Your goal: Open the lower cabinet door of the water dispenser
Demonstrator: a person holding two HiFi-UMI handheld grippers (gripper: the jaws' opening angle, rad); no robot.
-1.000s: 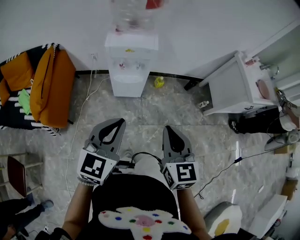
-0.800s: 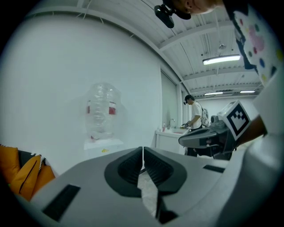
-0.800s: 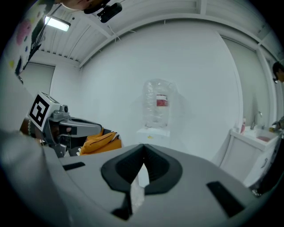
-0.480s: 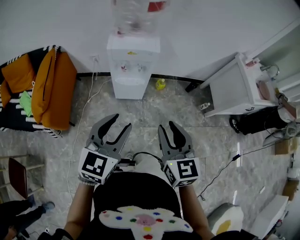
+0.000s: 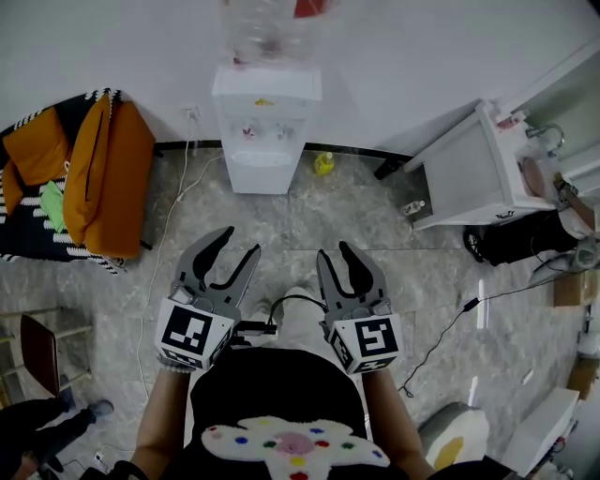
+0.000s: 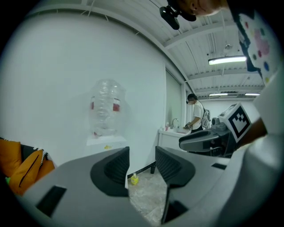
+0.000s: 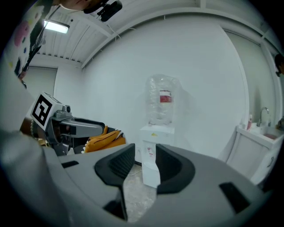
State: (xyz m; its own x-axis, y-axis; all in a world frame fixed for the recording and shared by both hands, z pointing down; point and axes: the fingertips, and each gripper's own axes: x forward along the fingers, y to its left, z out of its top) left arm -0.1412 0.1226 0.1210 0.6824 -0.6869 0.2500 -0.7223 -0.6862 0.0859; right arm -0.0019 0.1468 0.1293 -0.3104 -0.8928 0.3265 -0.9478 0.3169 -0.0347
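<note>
The white water dispenser (image 5: 265, 117) stands against the far wall with a clear bottle (image 5: 270, 28) on top. Its lower cabinet door (image 5: 261, 174) looks closed. Both grippers hover over the floor well short of it. My left gripper (image 5: 240, 247) is open and its jaws have just been opening, with nothing between them. My right gripper (image 5: 336, 251) is likewise open, its jaws just opened further, and empty. The right gripper view frames the dispenser (image 7: 151, 153) between the jaws of the right gripper (image 7: 144, 162). In the left gripper view the left gripper (image 6: 142, 158) points just right of the bottle (image 6: 105, 111).
An orange jacket (image 5: 105, 173) lies over a striped seat at left. A small yellow bottle (image 5: 322, 164) sits on the floor right of the dispenser. A white sink unit (image 5: 469, 178) stands at right, and cables (image 5: 169, 216) trail across the floor. A person (image 6: 195, 111) stands at the sink.
Both grippers went from shut to open over the last second. The hands stayed roughly where they were, in front of the dispenser.
</note>
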